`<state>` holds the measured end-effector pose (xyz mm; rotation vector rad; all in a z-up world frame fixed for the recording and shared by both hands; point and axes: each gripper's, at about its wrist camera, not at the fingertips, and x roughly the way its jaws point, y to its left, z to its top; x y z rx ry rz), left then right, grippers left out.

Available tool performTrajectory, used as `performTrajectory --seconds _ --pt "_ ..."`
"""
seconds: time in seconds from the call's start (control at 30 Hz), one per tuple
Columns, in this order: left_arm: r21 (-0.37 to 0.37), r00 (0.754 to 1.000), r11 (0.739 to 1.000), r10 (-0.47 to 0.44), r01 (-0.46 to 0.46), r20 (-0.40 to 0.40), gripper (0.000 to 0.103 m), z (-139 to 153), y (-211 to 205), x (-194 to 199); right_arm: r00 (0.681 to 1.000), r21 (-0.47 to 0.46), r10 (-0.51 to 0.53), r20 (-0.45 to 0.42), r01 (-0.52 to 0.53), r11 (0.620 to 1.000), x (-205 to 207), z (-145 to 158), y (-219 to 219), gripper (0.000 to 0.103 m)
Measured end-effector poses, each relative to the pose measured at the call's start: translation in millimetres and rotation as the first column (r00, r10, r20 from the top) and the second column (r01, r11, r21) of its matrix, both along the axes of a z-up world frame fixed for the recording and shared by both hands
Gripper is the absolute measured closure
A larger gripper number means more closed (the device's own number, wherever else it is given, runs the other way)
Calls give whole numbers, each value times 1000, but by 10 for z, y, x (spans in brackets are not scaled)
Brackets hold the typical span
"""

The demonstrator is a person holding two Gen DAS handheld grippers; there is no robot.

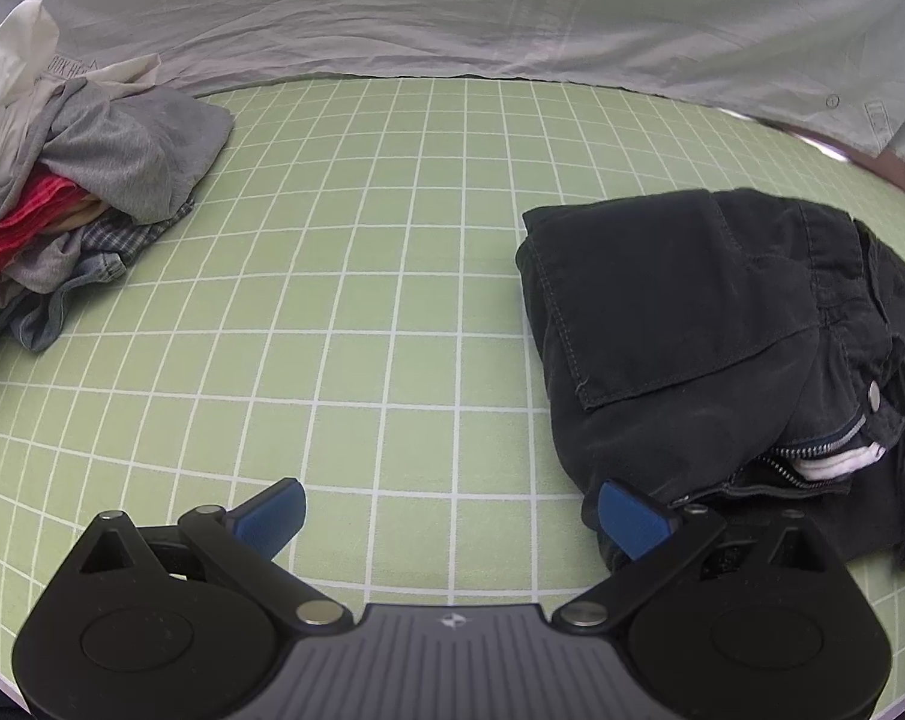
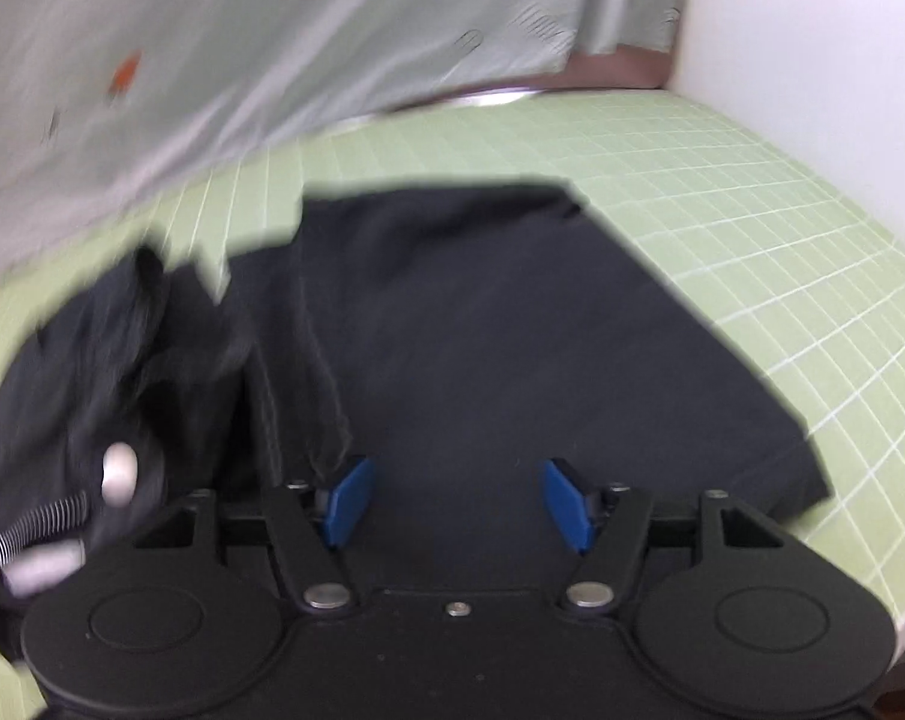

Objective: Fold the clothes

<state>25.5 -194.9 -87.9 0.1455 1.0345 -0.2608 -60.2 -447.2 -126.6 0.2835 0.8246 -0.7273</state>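
A pair of black trousers point(image 1: 710, 330) lies folded on the green gridded mat point(image 1: 362, 300), at the right of the left wrist view, with its zip and metal button showing. My left gripper point(image 1: 452, 516) is open and empty just left of the trousers, its right blue pad next to their near edge. In the blurred right wrist view the black trousers point(image 2: 512, 330) fill the middle. My right gripper point(image 2: 461, 501) is open and empty right over the cloth.
A heap of unfolded clothes point(image 1: 74, 192), grey, red, checked and denim, sits at the mat's far left. A pale sheet point(image 1: 452, 18) with small prints hangs behind the mat. A white wall point(image 2: 812, 42) bounds the mat at the right.
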Motion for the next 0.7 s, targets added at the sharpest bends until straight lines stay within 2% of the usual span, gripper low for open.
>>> performTrajectory --seconds 0.07,0.13,0.2,0.27,0.47,0.7 --pt "-23 1000 1000 18 -18 -3 1 9 14 20 996 -83 39 -79 -46 996 56 -72 165 38" --pt "-47 1000 999 25 -26 -6 1 9 -9 43 994 -86 52 -95 -60 995 52 -52 142 33" --pt "-73 1000 997 24 -25 -11 0 4 -46 68 996 -43 36 -77 -40 998 4 20 39 15" --pt "-110 1000 994 22 -24 -19 0 -12 -93 101 999 5 13 -46 -13 1000 -52 102 -77 6" --pt "-278 996 960 18 -41 -83 0 -150 -243 264 1000 7 -7 -21 7 1000 -205 217 -173 1" --pt "-363 983 927 30 -96 -183 1 -414 -318 435 998 22 -68 -9 68 997 -333 269 -338 1"
